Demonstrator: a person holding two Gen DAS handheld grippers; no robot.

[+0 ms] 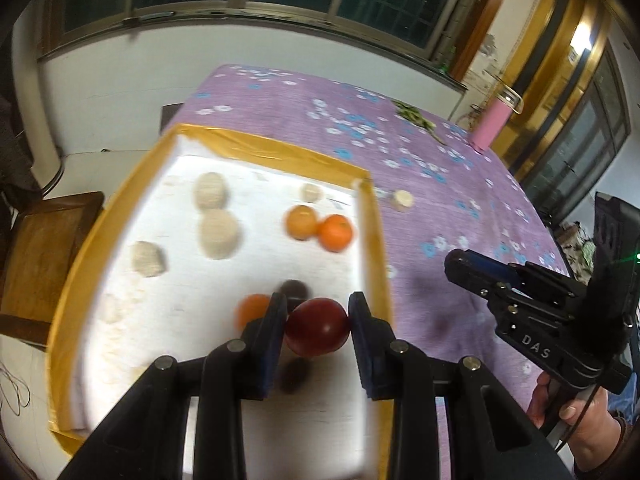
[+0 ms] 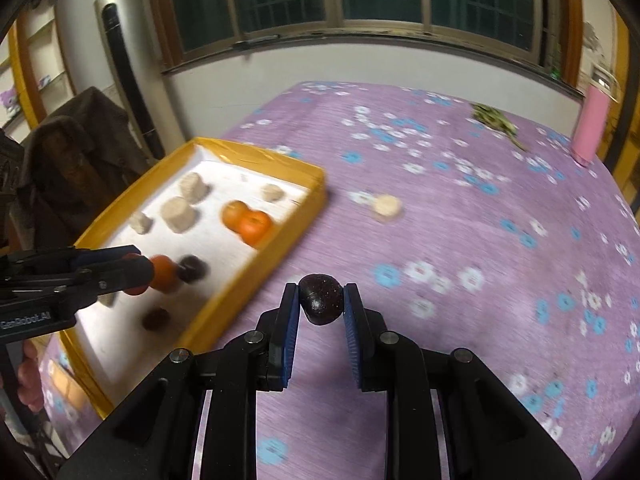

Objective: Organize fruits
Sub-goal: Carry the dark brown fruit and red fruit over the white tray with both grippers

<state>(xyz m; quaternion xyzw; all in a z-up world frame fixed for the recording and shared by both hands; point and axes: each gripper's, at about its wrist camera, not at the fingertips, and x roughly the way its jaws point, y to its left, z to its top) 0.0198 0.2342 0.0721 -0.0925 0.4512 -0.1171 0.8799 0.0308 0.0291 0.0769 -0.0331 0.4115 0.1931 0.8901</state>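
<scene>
My left gripper (image 1: 317, 314) is shut on a dark red round fruit (image 1: 317, 327) and holds it above the white floor of the yellow-rimmed tray (image 1: 374, 240). In the tray lie two oranges (image 1: 320, 227), another orange (image 1: 253, 310), two dark fruits (image 1: 295, 291) and several pale round pieces (image 1: 219, 233). My right gripper (image 2: 320, 298) is shut on a dark purple-black fruit (image 2: 321, 299) above the purple cloth, just right of the tray (image 2: 280, 240). The left gripper (image 2: 120, 270) shows over the tray in the right wrist view.
A purple flowered tablecloth (image 2: 480, 220) covers the table. One pale round piece (image 2: 387, 205) lies on the cloth beyond the tray. A pink bottle (image 2: 591, 128) and a green sprig (image 2: 494, 119) stand at the far right. A wooden chair (image 1: 44, 256) is left of the table.
</scene>
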